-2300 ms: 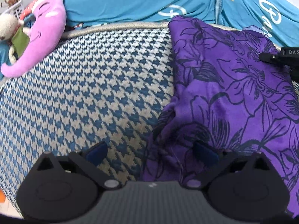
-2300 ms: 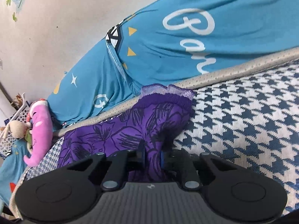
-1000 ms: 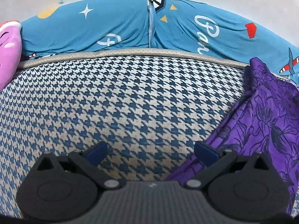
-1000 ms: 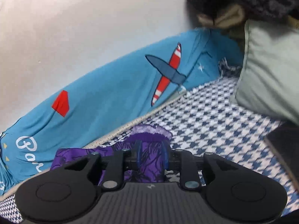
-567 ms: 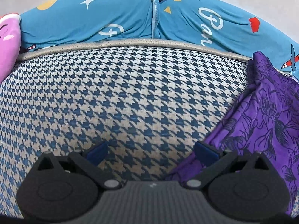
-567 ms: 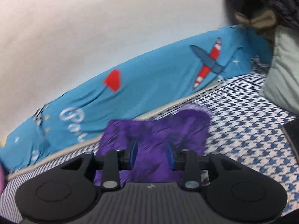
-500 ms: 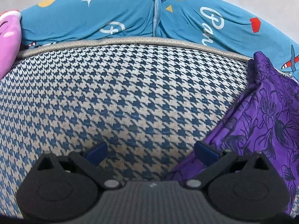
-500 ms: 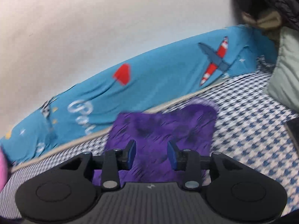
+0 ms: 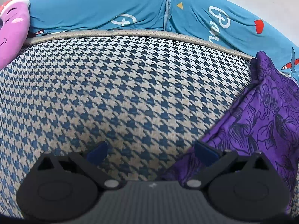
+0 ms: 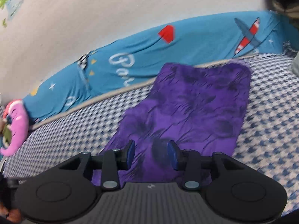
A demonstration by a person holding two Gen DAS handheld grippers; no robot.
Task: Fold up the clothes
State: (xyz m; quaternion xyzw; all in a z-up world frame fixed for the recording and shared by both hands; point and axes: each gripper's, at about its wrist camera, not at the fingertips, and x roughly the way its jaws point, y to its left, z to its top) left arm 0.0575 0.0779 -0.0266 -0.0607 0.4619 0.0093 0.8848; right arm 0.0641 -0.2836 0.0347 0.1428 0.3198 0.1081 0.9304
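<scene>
Lying flat on the houndstooth mattress [image 10: 271, 130], purple floral garment [image 10: 188, 112] stretching as a long strip, long axis running from the near left, by the right tool [image 10: 151, 153], up to the far right, far short end pointing at the beige piping and touching the blue printed bolster [image 10: 186, 52] along the wall. Right tool hovering over the near end of that cloth, jaws standing partly apart, gripping nothing; picture somewhat blurred there, so contact with the cloth hard to judge. Left tool [image 9: 152, 152] spreading wide over bare houndstooth, right blue pad [image 9: 205, 152] sitting at the near left edge of the purple floral garment [image 9: 265, 123], which is filling the right side of that view and rising towards the far right; nothing clamped between the pads. Pink plush toy [image 9: 13, 31] resting at the far left against the blue printed bolster [image 9: 93, 11].
</scene>
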